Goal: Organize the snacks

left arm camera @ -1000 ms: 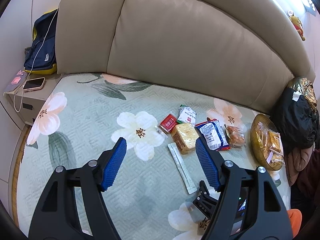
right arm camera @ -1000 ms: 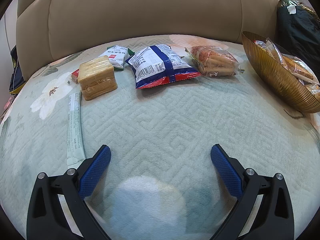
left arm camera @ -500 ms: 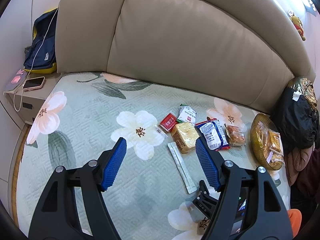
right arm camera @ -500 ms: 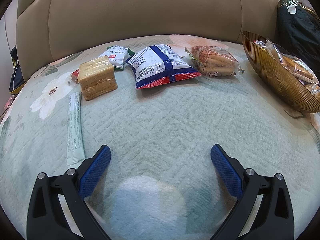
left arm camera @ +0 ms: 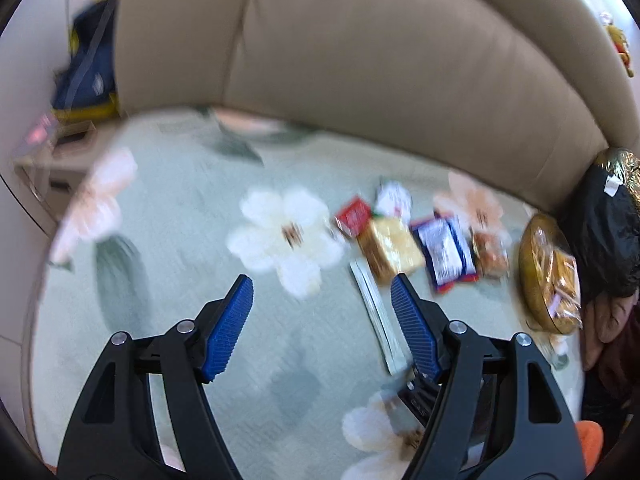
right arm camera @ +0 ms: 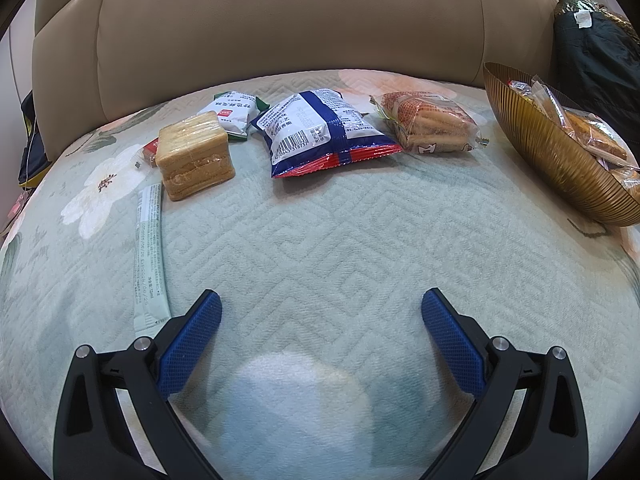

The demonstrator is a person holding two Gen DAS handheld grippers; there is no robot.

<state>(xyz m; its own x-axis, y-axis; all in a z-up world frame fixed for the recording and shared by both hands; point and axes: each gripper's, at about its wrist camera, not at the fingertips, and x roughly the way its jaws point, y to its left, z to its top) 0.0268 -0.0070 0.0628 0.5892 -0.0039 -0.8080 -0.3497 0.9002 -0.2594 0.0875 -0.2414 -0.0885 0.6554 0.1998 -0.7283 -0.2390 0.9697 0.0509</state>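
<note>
Hovering over the flowered bed cover [right arm camera: 360, 240], the right tool [right arm camera: 320, 320] has its blue pads spread wide and holds nothing; bare quilting lies between them. The left tool [left arm camera: 320, 312] is just as wide open and empty, though its view is smeared with blur, and the right tool's black frame shows just behind its right finger.

The snacks sit in a loose row toward the headboard [right arm camera: 280, 20] edge of the bed. A long pale sachet [right arm camera: 150, 256] lies nearest the right tool, its long axis running from the tool's left finger [right arm camera: 188, 340] away toward the headboard, the near end just beside that finger. At its far end stands a wrapped block of sliced bread [right arm camera: 194, 156], and a small red packet [right arm camera: 150, 150] peeks out from its left side. Behind the bread lies a white and green packet [right arm camera: 234, 110]. Next along is a blue and white bag [right arm camera: 320, 128], lying flat with its red-edged seam facing the tools. A clear pack of biscuit sticks [right arm camera: 428, 124] lies beside it, lengthwise along the row. At the right-hand edge a ribbed gold bowl [right arm camera: 552, 160] already holds several wrapped snacks [right arm camera: 592, 136].
</note>
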